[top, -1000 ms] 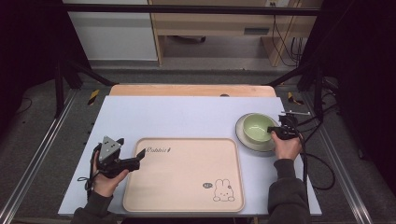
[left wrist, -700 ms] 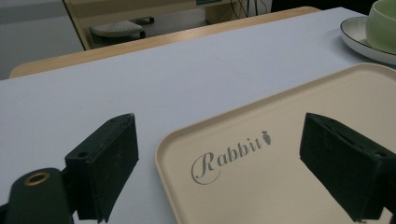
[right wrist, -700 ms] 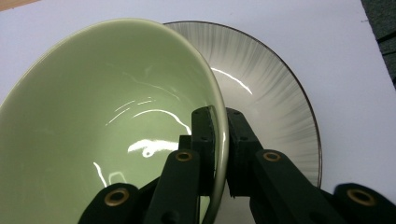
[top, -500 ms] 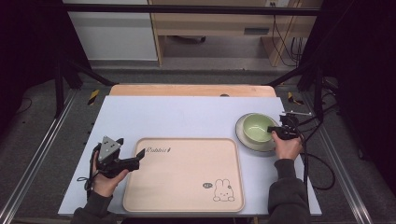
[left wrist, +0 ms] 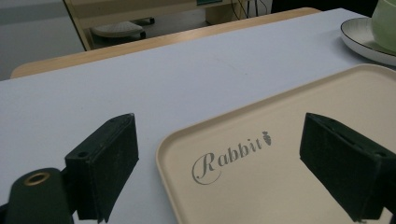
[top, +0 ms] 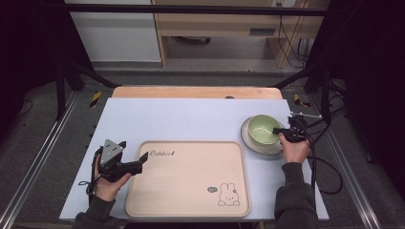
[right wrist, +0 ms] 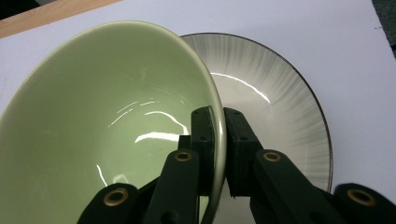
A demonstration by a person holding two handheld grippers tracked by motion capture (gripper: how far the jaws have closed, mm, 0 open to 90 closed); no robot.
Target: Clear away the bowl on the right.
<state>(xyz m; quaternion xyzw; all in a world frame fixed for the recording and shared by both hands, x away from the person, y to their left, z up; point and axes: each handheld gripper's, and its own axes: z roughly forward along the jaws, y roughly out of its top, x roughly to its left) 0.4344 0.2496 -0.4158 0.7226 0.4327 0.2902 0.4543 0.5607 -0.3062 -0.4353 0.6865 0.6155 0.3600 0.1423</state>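
A pale green bowl [top: 263,129] [right wrist: 107,126] sits on a white plate [top: 253,143] [right wrist: 275,93] at the table's right side. My right gripper [top: 279,130] [right wrist: 219,140] is shut on the bowl's rim, one jaw inside the bowl and one outside. A beige tray [top: 191,191] [left wrist: 280,154] printed with "Rabbit" and a small rabbit lies at the front centre. My left gripper [top: 142,161] [left wrist: 224,172] stands open over the tray's near left corner, with nothing between its jaws. The plate's edge [left wrist: 364,44] and a bit of the bowl show at the far right in the left gripper view.
The light blue tabletop [top: 191,119] stretches behind the tray, with a wooden strip [top: 196,92] along its far edge. Cables [top: 325,167] trail off the right side. Black frame posts [top: 62,81] stand at both sides.
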